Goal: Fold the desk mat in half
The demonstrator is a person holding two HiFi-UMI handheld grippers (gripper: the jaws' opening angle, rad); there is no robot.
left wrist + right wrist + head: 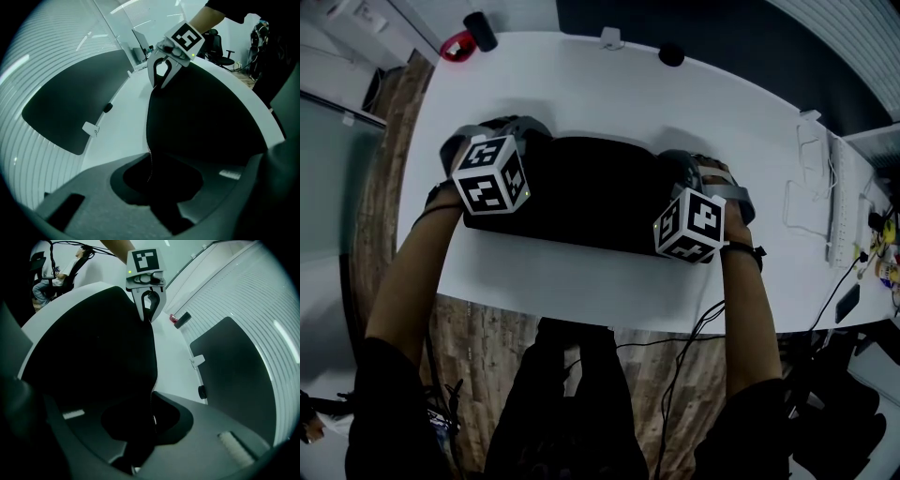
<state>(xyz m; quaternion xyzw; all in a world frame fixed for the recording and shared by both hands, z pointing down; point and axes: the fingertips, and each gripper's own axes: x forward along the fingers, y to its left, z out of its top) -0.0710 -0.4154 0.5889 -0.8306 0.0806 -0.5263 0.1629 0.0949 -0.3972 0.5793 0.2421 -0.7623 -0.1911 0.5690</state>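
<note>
The black desk mat (581, 197) lies on the white table (581, 94), doubled over, with its long edge toward the far side. My left gripper (523, 133) sits at the mat's far left corner and my right gripper (677, 161) at its far right corner. In the left gripper view the mat (201, 117) runs straight into my left gripper (159, 187), whose jaws are shut on its stitched edge; the right gripper (161, 77) pinches the far end. The right gripper view mirrors this: the mat (93, 352) sits in my right gripper (145, 427), and the left gripper (149, 305) holds the other end.
At the table's far edge stand a red and black item (459, 45), a black cylinder (480, 30), a white clip (610, 37) and a small black knob (671, 54). White holders (811, 178) and cables (848, 281) crowd the right end. Wooden floor (487, 347) lies below the near edge.
</note>
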